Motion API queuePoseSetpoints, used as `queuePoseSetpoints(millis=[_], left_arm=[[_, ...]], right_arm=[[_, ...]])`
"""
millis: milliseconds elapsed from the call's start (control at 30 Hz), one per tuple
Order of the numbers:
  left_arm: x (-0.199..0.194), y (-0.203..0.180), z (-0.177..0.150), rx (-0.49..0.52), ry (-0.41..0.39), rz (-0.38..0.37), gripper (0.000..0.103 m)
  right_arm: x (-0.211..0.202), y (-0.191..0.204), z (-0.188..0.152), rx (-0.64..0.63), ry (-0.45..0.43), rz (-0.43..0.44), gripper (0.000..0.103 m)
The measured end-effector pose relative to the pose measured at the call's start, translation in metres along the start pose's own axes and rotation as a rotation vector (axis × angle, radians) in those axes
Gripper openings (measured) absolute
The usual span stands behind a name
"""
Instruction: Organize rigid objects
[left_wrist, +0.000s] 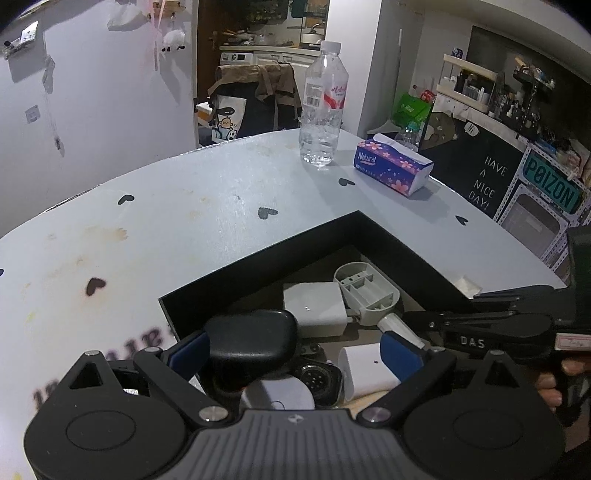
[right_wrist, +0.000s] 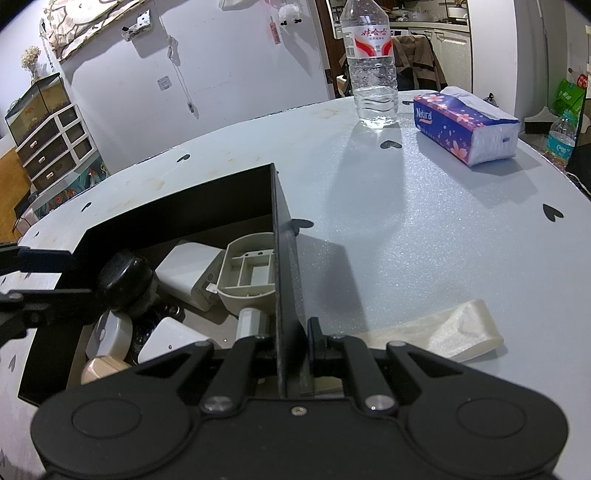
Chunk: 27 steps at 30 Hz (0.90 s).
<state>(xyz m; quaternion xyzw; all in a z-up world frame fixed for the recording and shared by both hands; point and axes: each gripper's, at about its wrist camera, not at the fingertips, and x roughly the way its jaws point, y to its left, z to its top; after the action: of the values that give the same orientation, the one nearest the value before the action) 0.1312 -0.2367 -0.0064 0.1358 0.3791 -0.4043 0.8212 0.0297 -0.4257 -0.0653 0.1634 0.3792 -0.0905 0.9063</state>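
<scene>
My two views are dim and bluish, with dark corners and lines bowed at the edges. Light from above speckles the table (right_wrist: 406, 240) with glare, and the bottle (right_wrist: 373, 70) casts a soft shadow toward me. Nearest parts look blurred.

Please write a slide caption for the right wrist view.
Right gripper clamps the black box wall; small devices lie inside.
</scene>
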Motion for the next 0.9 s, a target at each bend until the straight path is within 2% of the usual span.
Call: queuePoseSetpoints(millis=[200,567,633,733,900], left_arm=[[-0.014,-0.007,-0.003,-0.008,-0.006,0.012,0.100],[-0.045,-0.014,-0.016,-0.109,-0.025,0.071,0.101],[-0.048,-0.015,-0.020,-0.125,-0.023,0.099,0.101],[-0.051,-0.019,-0.027,-0.120,-0.026,0.192,0.103],[-0.056,-0.015,-0.039,-0.167,-0.068,0.217,0.103]], right_arm=[[0.000,0.000,0.000,-0.001,0.000,0.002,0.009],[0.000,0.002,0.002,-0.008,0.004,0.001,0.009],[0.001,0.003,0.002,-0.011,0.004,-0.002,0.009],[0.001,0.004,0.003,-0.015,0.004,-0.008,0.009],[0.000,0.006,0.004,-0.021,0.002,-0.023,0.010]])
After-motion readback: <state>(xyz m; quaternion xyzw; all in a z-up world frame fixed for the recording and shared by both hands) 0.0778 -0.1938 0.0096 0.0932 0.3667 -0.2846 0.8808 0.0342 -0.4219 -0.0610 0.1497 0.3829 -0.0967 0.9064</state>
